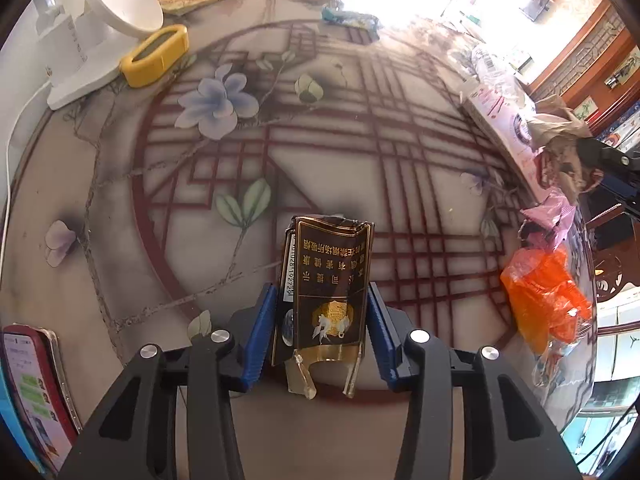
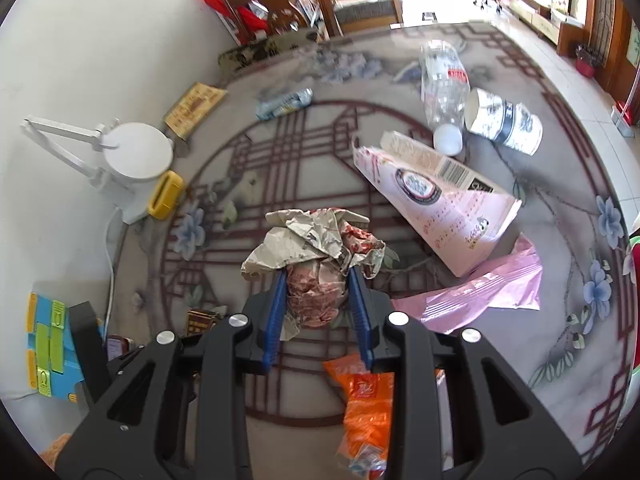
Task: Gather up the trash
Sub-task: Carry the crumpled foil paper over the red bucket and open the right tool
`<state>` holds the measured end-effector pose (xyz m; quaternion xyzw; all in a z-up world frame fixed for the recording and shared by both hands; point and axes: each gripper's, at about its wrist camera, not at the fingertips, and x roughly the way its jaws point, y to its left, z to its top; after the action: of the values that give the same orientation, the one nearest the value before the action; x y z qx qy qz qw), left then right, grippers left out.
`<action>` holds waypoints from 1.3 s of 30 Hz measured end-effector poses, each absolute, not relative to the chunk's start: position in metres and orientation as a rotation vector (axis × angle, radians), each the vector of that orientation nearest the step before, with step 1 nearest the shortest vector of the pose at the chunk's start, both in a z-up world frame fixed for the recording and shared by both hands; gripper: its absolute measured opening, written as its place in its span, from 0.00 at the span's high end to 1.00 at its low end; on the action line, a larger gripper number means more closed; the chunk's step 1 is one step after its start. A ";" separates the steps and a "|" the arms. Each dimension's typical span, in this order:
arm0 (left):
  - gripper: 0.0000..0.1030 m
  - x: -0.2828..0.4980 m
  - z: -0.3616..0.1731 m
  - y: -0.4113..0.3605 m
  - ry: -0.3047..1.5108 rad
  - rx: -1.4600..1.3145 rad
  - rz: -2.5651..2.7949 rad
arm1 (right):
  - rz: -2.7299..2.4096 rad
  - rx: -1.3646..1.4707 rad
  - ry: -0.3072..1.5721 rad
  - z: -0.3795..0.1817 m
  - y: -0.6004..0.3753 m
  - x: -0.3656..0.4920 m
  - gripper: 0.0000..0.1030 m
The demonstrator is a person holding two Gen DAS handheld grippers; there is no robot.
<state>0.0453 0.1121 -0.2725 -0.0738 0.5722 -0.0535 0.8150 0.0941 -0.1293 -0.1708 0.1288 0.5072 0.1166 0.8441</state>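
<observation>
At the lower middle of the left wrist view, the left gripper [image 1: 322, 320] has its blue jaws closed against the sides of a dark cigarette pack [image 1: 326, 300], held above the patterned table [image 1: 120, 208]. In the centre of the right wrist view, the right gripper [image 2: 318, 312] is clamped narrowly on a crumpled paper wad [image 2: 316, 264]. An orange wrapper [image 2: 366, 404] lies at lower middle.
</observation>
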 end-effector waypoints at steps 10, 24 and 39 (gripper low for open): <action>0.60 0.043 -0.218 0.097 1.076 -0.175 -0.147 | 0.205 0.278 0.956 -0.135 -0.150 0.060 0.70; 0.60 0.029 -0.171 0.042 0.971 -0.153 -0.261 | 0.132 0.314 0.904 -0.124 -0.191 0.019 0.70; 0.60 0.021 -0.158 -0.012 0.943 -0.126 -0.304 | 0.090 0.345 0.862 -0.112 -0.243 -0.005 0.70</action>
<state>0.0206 -0.0121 -0.1583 -0.0603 0.4522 -0.1458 0.8779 -0.0051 -0.2428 -0.1119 0.1664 0.4155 0.0432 0.8932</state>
